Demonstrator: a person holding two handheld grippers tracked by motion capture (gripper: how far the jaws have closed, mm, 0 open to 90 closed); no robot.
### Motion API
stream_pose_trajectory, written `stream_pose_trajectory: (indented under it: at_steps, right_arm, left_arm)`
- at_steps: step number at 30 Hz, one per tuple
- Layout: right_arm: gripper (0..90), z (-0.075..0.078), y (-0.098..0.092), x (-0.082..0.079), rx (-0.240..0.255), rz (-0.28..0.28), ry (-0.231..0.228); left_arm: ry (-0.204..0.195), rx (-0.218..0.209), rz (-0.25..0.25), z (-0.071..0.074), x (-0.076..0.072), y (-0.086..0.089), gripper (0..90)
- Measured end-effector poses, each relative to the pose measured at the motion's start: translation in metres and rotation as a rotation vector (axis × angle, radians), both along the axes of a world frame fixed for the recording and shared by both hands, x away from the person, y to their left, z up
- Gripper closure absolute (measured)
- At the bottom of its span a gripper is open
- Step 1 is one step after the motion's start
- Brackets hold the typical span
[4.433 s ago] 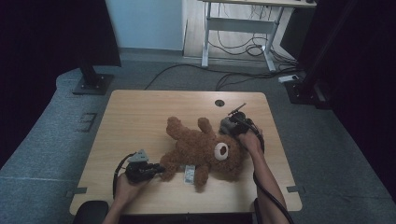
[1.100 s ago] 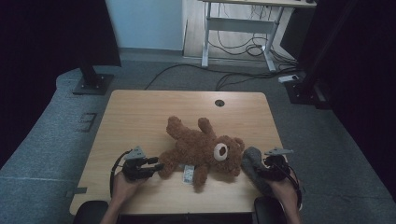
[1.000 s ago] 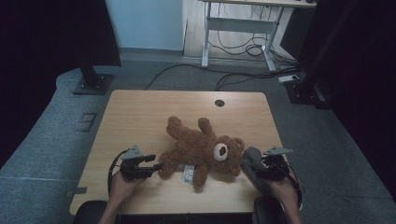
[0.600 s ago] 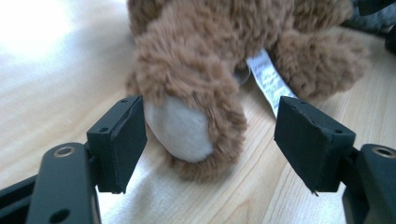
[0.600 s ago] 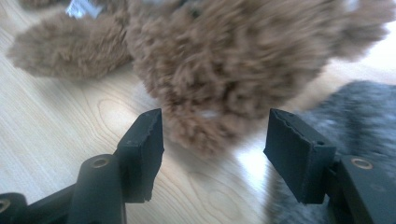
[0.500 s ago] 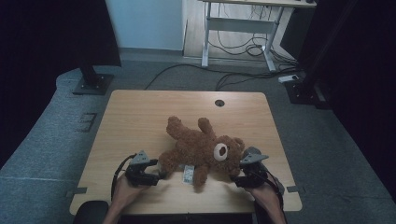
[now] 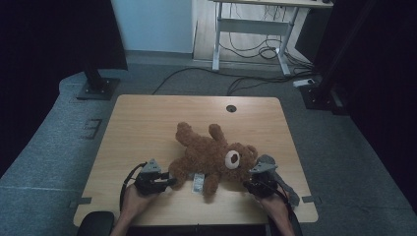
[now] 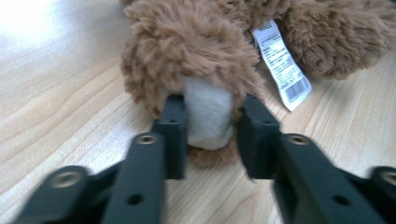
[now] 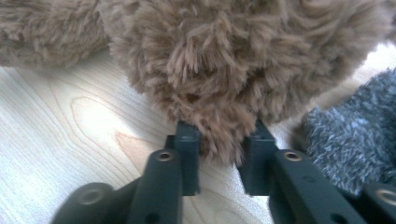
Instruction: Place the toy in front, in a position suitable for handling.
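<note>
Brown plush teddy bear lying face-up, sprawled on table's near half, white tag by leg.

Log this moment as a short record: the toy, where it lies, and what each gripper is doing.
thing: brown teddy bear, lying on the wooden table
label: white tag with a barcode, between two of its limbs
left gripper: jaws just closed, pads pressing on a paw with a white sole
right gripper: jaws just closed, pinching a tuft of brown fur at the head end
beside the right gripper: a grey fuzzy thing, cannot tell what it is
</note>
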State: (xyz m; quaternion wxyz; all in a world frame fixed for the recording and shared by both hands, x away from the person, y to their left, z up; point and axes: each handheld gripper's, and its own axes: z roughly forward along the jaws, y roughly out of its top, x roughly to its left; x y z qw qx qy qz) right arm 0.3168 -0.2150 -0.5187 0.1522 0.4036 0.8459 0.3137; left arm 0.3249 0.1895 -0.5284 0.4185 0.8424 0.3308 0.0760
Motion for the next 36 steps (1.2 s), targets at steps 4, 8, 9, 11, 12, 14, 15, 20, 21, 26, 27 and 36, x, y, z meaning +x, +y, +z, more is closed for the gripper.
stream_pose_trajectory:
  at_steps: [4,8,9,11,12,14,15,20,21,26,27,36]
  right_arm:
    - [79.0,0.011,-0.001,-0.001,0.019,0.009,-0.03]
    - [80.2,0.023,-0.002,0.001,0.028,0.015,-0.058]
    - [80.3,0.026,-0.002,0.002,0.031,0.015,-0.067]
    - [80.4,0.032,-0.002,0.004,0.035,0.017,-0.082]
    - [80.4,0.035,-0.002,0.005,0.036,0.018,-0.086]
    - [80.6,0.039,-0.001,0.009,0.038,0.017,-0.096]
    - [80.6,0.041,-0.001,0.011,0.041,0.017,-0.096]
    - [80.8,0.048,-0.001,0.02,0.071,0.017,-0.103]
    - [80.8,0.049,-0.001,0.023,0.077,0.013,-0.103]
    - [80.8,0.049,-0.004,0.034,0.099,-0.009,-0.087]
    - [80.8,0.048,-0.005,0.036,0.1,-0.017,-0.082]
    - [80.2,0.04,-0.013,0.049,0.128,-0.058,-0.044]
  left_arm:
    - [-0.051,-0.045,0.01,0.011,-0.001,0.004,74.7]
    - [-0.081,-0.087,0.015,0.022,0.0,0.01,78.1]
    - [-0.092,-0.095,0.017,0.025,0.001,0.011,79.1]
    - [-0.101,-0.113,0.012,0.032,0.001,0.013,80.7]
    - [-0.11,-0.121,0.012,0.036,0.002,0.014,81.6]
    - [-0.118,-0.138,0.01,0.042,0.003,0.016,83.4]
    - [-0.126,-0.148,0.009,0.046,0.004,0.017,83.9]
    - [-0.155,-0.181,-0.006,0.067,0.013,0.018,87.8]
    - [-0.156,-0.184,-0.009,0.071,0.016,0.017,88.4]
    - [-0.138,-0.169,0.009,0.074,0.034,0.014,88.0]
    - [-0.13,-0.169,0.019,0.073,0.04,0.015,87.6]
    - [-0.135,-0.2,0.107,0.068,0.046,0.041,60.3]
